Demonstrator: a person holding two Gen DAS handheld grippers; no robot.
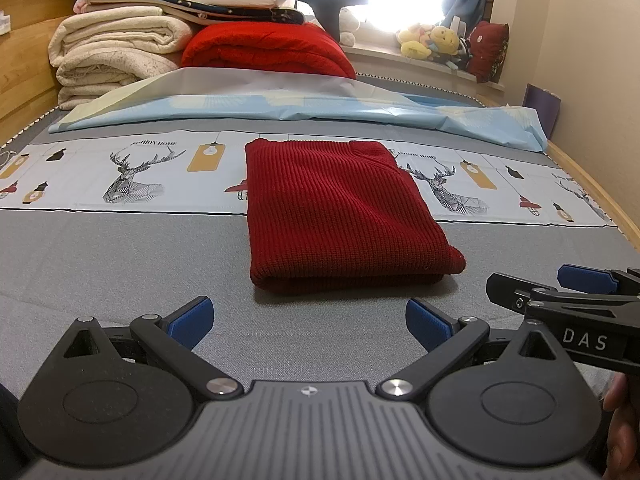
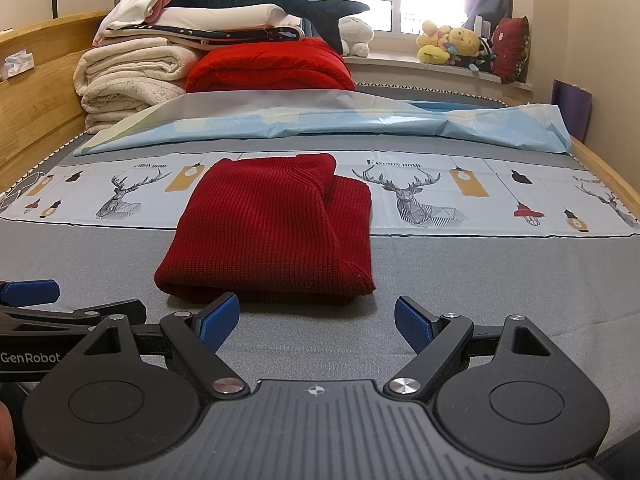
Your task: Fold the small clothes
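Note:
A dark red knitted sweater lies folded into a neat rectangle on the grey bed; it also shows in the right wrist view. My left gripper is open and empty, just short of the sweater's near edge. My right gripper is open and empty, also just in front of the sweater's near edge. The right gripper shows at the right edge of the left wrist view. The left gripper's blue pad shows at the left edge of the right wrist view.
A deer-print cloth lies across the bed under the sweater's far half. A light blue sheet lies behind it. Folded blankets and a red quilt are stacked at the back. Wooden bed rails run along both sides.

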